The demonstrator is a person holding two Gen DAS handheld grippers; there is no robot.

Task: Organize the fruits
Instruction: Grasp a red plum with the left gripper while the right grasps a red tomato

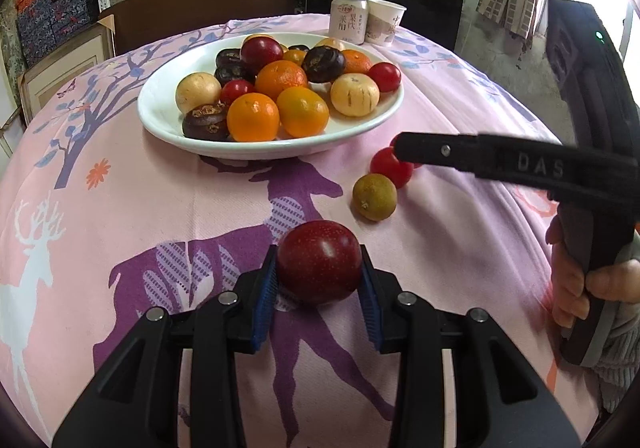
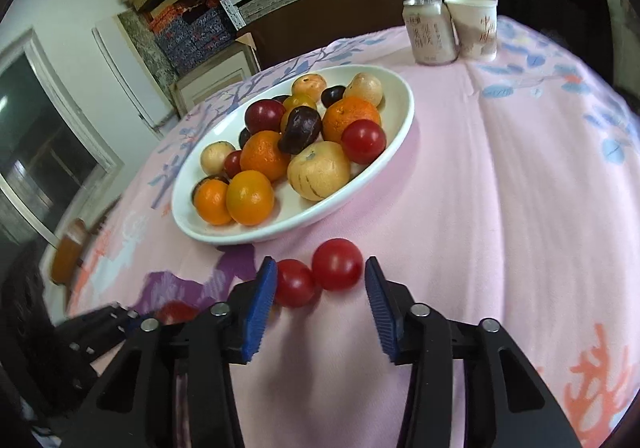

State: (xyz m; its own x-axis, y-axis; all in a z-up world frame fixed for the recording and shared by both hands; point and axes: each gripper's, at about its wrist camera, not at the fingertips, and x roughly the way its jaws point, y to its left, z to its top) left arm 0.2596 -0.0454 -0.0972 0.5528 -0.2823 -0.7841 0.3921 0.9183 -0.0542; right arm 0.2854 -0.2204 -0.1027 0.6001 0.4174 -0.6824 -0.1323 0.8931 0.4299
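Note:
A white bowl (image 1: 160, 116) (image 2: 396, 136) holds several oranges, red tomatoes, dark fruits and pale melons. My left gripper (image 1: 319, 272) has its blue pads against both sides of a dark red plum (image 1: 319, 262) resting on the pink cloth. Beyond it lie a brown-green round fruit (image 1: 374, 197) and two red tomatoes (image 1: 390, 167). My right gripper (image 2: 320, 276) is open, its jaws around the two tomatoes (image 2: 337, 264) (image 2: 293, 283) in front of the bowl. The right gripper also shows in the left wrist view (image 1: 400, 148).
A drink can (image 1: 347, 18) (image 2: 429, 30) and a paper cup (image 1: 384, 21) (image 2: 474, 26) stand behind the bowl. The table is covered with a pink deer-print cloth (image 1: 120, 208). Shelves with boxes stand behind.

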